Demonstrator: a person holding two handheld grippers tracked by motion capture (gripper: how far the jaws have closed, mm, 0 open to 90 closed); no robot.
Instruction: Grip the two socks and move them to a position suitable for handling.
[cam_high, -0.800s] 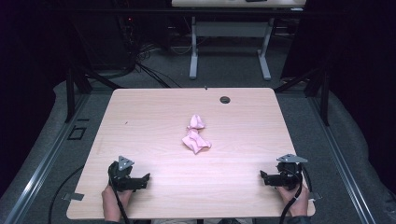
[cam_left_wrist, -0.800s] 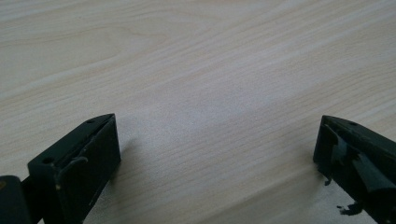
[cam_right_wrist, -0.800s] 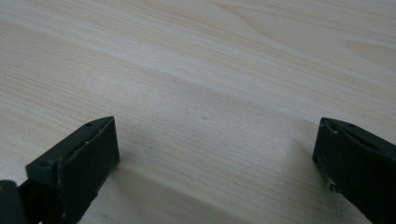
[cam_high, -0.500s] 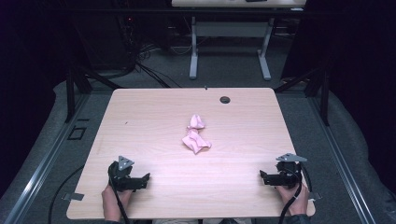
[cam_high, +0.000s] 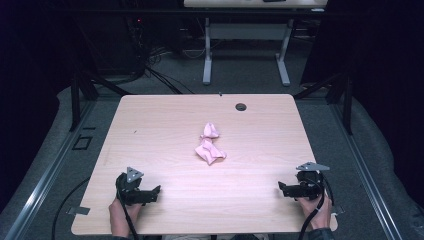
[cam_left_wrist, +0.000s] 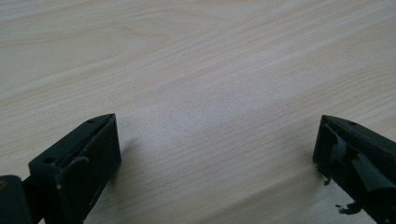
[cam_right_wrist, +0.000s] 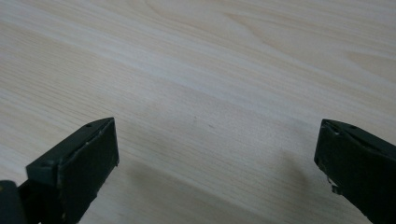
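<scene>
A crumpled pink cloth lies near the middle of the light wooden table. My left gripper rests low at the table's front left, held by a hand, well short of the cloth. At the front right sits my right gripper, also in a hand and far from the cloth. In the left gripper view the gripper stands open, with bare wood between the jaws. The right gripper view shows the other gripper open over bare wood as well.
A round cable hole sits near the table's far edge. Beyond the table stands another desk's white frame on grey carpet. Black stands flank the table's far corners. Cables trail from both grippers off the front edge.
</scene>
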